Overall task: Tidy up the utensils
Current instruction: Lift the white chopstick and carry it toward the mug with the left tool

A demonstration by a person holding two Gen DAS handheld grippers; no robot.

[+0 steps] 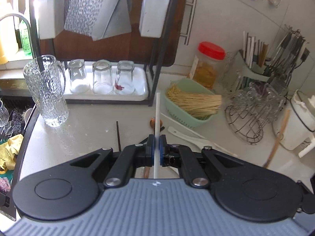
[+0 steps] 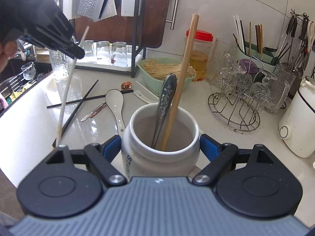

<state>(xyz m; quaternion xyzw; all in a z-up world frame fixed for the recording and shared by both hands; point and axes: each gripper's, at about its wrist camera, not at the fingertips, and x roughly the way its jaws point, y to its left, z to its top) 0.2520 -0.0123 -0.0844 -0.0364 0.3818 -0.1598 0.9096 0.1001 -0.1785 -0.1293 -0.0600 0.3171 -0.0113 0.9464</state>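
Table: pale speckled table (image 2: 196,106) in a kitchen, a rack of upturned glasses (image 2: 110,53) at the back.
Left gripper (image 1: 156,147): clamped on a white chopstick (image 1: 157,122), held above the table.
Right gripper (image 2: 160,147): blue pads pressed on both sides of a white jar (image 2: 157,157).
Jar contents: metal spoon (image 2: 165,106) and wooden stick (image 2: 181,78), both leaning.
Loose on the table: black chopsticks (image 2: 82,100), white ceramic spoon (image 2: 115,102).

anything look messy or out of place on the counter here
Yes. Two black chopsticks lie crossed on the counter, beside a loose white spoon and a small metal utensil. All lie outside the white jar that the right gripper holds.
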